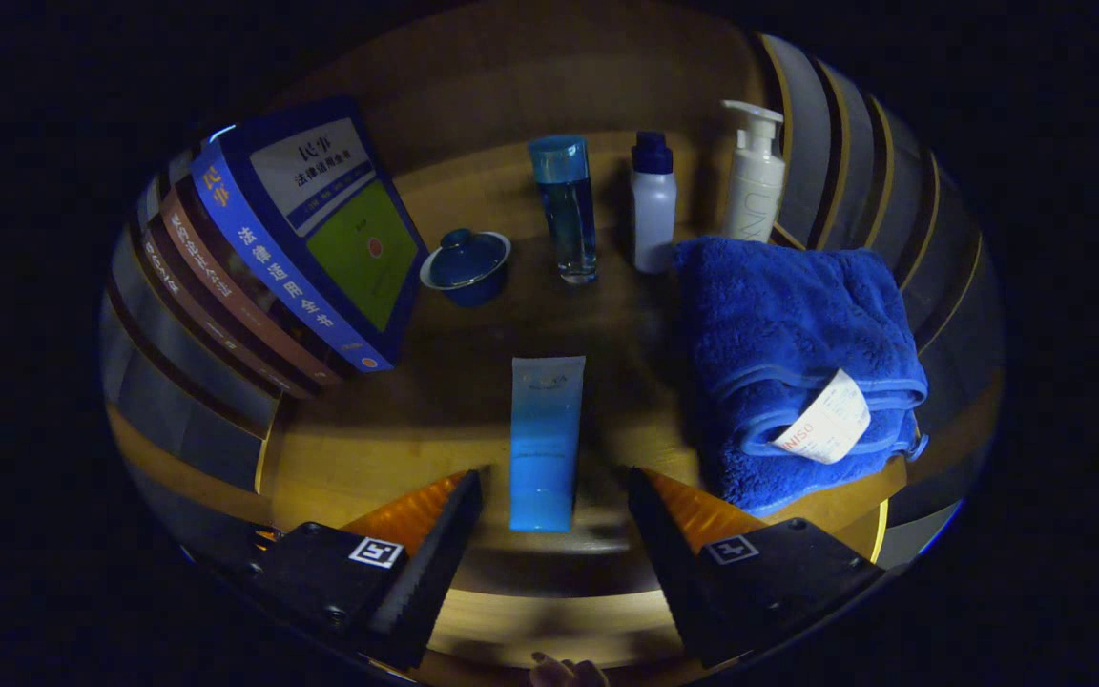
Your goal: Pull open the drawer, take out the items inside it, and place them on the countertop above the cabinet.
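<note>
Gripper [554, 487] fingers stand spread apart, pinching nothing. A blue tube [546, 444] lies flat on the wooden countertop [368, 448], its lower end between the fingertips and clear of both. Beside it: a folded blue towel [788, 353] one side, leaning books [301, 239] the other. Beyond it: a lidded bowl [466, 265] and three bottles [653, 202].

books [225, 277] partly behind front book

Blue tube [546, 441] lies flat on wooden countertop [368, 448].
</note>
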`<state>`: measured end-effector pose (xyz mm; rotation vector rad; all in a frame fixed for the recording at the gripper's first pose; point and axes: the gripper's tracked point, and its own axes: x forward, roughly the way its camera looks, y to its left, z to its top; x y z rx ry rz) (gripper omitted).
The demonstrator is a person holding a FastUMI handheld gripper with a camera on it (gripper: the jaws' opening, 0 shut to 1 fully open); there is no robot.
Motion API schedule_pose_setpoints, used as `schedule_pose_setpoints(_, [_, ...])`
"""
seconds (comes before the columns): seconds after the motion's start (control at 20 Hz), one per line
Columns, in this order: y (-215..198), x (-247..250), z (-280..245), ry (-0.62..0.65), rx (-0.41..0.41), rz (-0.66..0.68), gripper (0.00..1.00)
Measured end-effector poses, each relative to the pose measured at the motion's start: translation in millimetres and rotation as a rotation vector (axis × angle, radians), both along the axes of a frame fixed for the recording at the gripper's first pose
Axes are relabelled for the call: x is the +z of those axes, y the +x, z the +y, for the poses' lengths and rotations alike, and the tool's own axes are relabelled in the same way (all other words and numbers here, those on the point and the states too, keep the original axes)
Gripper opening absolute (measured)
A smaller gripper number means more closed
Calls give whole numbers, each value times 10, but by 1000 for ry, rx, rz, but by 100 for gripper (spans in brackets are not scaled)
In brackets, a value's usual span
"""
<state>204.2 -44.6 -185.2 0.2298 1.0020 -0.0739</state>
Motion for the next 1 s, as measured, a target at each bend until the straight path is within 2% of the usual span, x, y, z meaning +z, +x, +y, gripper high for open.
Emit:
schedule_pose_setpoints(0.25, [-205,402,83,11,25,-141,100])
schedule_pose_setpoints(0.45, [-552,849,52,-21,36,-321,100])
schedule_pose_setpoints(0.6, [-962,1186,22,-63,42,-470,100])
schedule_pose_setpoints(0.75, [-1496,1303,33,-57,42,-572,100])
schedule_pose_setpoints(0.85, [-1800,1293,77,-36,32,-635,100])
schedule_pose_setpoints(1.0, [-2269,1092,-5,-89,4,-677,100])
